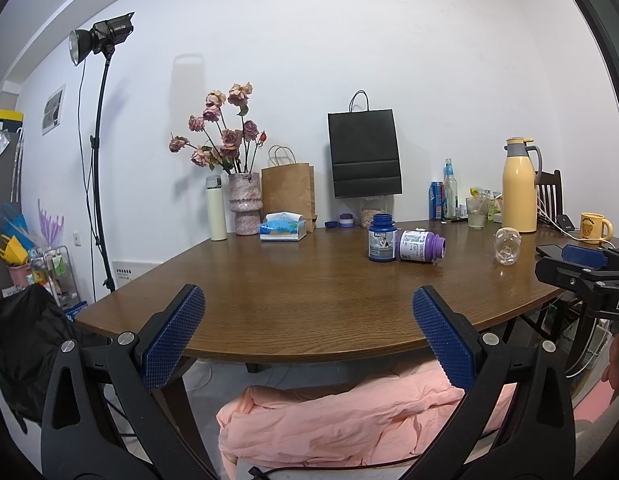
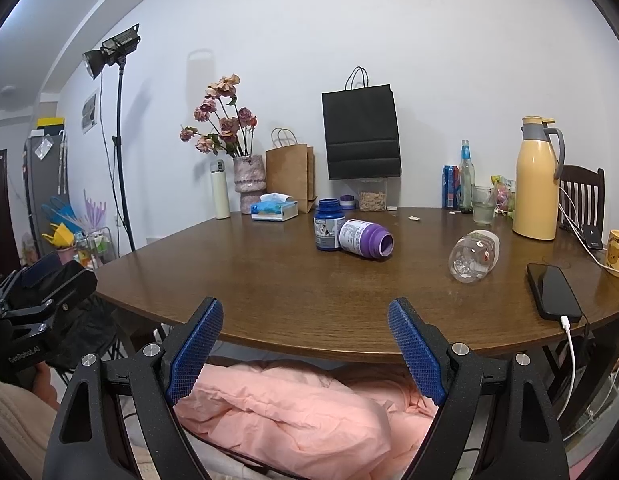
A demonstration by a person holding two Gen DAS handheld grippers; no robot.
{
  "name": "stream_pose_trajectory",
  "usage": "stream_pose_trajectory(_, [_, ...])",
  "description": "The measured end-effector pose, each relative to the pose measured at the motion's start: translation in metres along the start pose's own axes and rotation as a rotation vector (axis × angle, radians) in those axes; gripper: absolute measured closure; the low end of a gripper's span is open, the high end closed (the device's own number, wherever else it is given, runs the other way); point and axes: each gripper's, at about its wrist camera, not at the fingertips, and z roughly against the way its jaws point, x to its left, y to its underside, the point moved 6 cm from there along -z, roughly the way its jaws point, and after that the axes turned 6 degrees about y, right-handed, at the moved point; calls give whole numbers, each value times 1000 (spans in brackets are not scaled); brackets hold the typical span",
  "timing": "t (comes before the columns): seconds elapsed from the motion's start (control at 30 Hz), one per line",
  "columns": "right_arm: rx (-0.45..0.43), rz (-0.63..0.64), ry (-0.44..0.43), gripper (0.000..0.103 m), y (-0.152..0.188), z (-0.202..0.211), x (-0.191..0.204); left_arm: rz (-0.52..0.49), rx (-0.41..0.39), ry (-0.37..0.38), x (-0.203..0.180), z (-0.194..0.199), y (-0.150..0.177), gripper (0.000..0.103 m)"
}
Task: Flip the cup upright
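A clear glass cup (image 2: pixel 473 255) with small printed figures lies on its side on the brown table (image 2: pixel 309 292), right of centre; it also shows in the left wrist view (image 1: pixel 507 245). My right gripper (image 2: pixel 305 344) is open and empty at the table's near edge, well short and left of the cup. My left gripper (image 1: pixel 308 330) is open and empty, also at the near edge, far left of the cup. The right gripper shows at the right edge of the left wrist view (image 1: pixel 581 268).
A blue bottle (image 2: pixel 327 225) stands mid-table with a purple bottle (image 2: pixel 365 239) lying against it. A phone (image 2: pixel 553 291) on a cable lies at the right edge. A yellow jug (image 2: pixel 536 179), a yellow mug (image 2: pixel 618 254), a glass, bottles, bags, a vase and a tissue box line the back.
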Motion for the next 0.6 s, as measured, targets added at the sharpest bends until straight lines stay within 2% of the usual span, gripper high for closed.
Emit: stream_pose_trajectory(0.6, [9, 0, 2, 14, 0, -1, 0, 1, -2, -5, 0, 1, 0, 0])
